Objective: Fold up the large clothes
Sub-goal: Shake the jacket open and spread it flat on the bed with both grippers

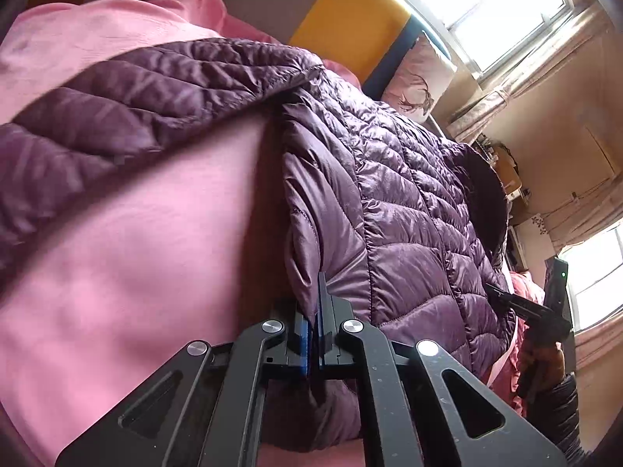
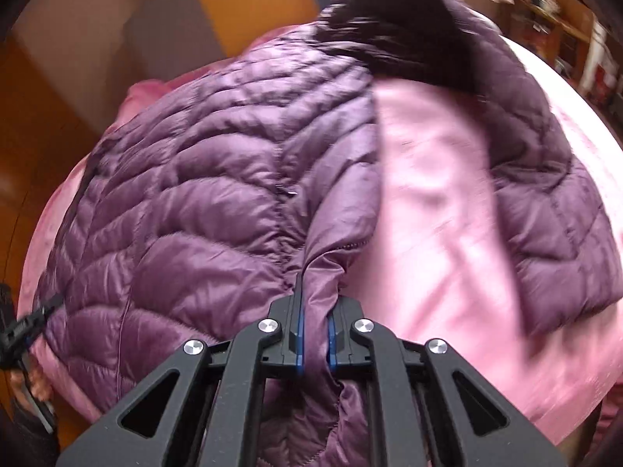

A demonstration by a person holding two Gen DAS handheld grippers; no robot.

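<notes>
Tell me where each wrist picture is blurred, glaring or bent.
Left wrist view: windows blown out white, jacket sharp at centre, its near sleeve smeared, room bent by fisheye. Right wrist view: motion blur over the dark collar and pink sheet; quilting by the right gripper stays crisp.

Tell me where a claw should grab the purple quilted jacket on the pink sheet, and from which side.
Grip the purple quilted jacket by its thin front edge, coming in from the hem end, low over the pink sheet. That flat unquilted strip fits between the fingers; the puffy panels would likely slip. The left claw and right claw both pinch such edges.
</notes>
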